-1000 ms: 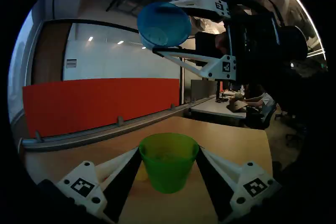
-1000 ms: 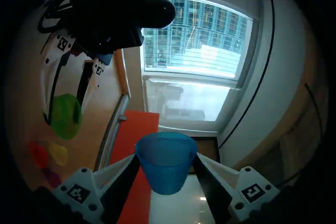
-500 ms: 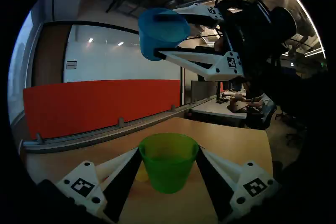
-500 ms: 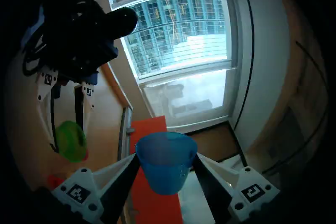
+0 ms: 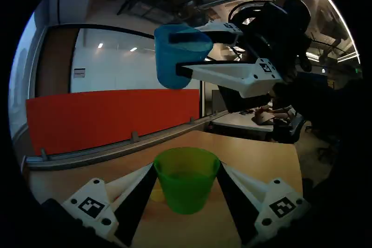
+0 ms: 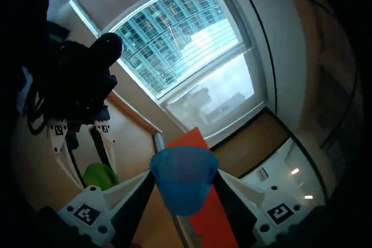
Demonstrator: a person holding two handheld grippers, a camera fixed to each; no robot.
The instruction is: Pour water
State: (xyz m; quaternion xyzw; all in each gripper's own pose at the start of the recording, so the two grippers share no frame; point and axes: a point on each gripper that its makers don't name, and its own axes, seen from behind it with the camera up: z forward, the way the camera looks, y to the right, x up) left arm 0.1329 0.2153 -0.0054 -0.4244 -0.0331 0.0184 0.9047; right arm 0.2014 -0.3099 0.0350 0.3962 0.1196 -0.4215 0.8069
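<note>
One blue cup (image 5: 179, 55) above green cup (image 5: 187, 179)

— Where do we see the green cup (image 5: 186, 180)?
— Near us, upright, mouth open upward, low over the wooden table (image 5: 260, 155).
— And the blue cup (image 5: 176, 57)?
— We see it higher and farther off, translucent, tilted a little, mouth still upward.
</note>
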